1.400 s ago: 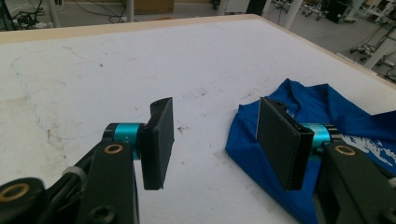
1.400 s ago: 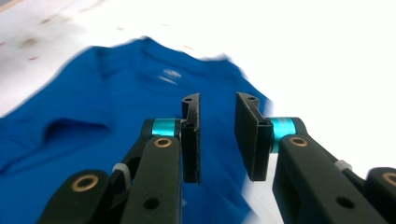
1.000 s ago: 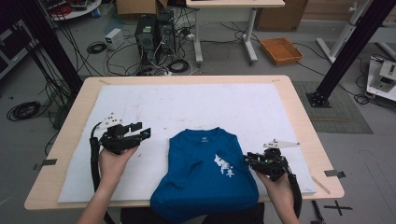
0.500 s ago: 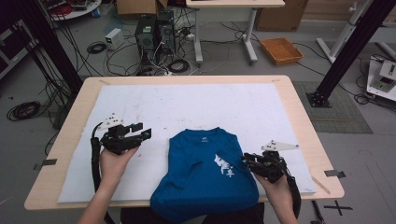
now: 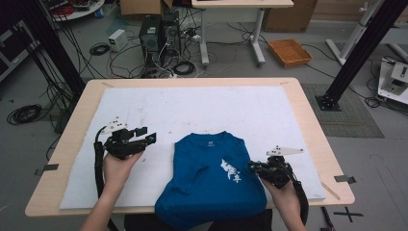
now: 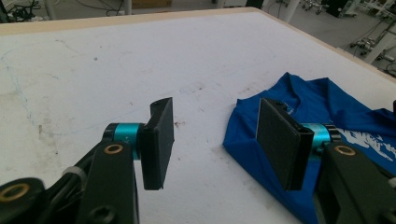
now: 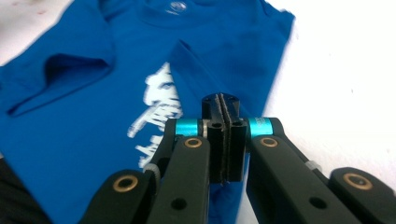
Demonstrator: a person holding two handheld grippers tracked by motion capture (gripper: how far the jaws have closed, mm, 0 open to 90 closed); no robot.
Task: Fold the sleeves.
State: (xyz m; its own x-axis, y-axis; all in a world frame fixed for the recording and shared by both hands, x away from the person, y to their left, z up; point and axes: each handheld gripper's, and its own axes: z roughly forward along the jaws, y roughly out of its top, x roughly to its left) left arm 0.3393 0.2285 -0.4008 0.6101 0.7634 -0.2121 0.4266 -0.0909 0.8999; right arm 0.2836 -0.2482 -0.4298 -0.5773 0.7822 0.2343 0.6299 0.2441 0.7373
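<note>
A blue T-shirt (image 5: 211,183) with a white print lies front up on the white mat, sleeves folded in, its hem hanging over the near table edge. My left gripper (image 5: 146,136) hovers left of the shirt, open, with nothing between its pads (image 6: 159,140); the shirt's left edge (image 6: 252,149) lies just beyond. My right gripper (image 5: 252,167) is at the shirt's right edge. Its jaws have just closed, and the pads (image 7: 223,140) now meet over the blue cloth (image 7: 93,116). No cloth shows between them.
The white mat (image 5: 202,110) covers most of the wooden table (image 5: 308,120) and is bare beyond the shirt. Behind the table, cables, computer boxes and an orange tray (image 5: 289,52) lie on the floor. A black frame post (image 5: 358,53) stands at the right.
The right gripper has shifted slightly and its jaws have come together. The left gripper and the shirt have stayed where they were.
</note>
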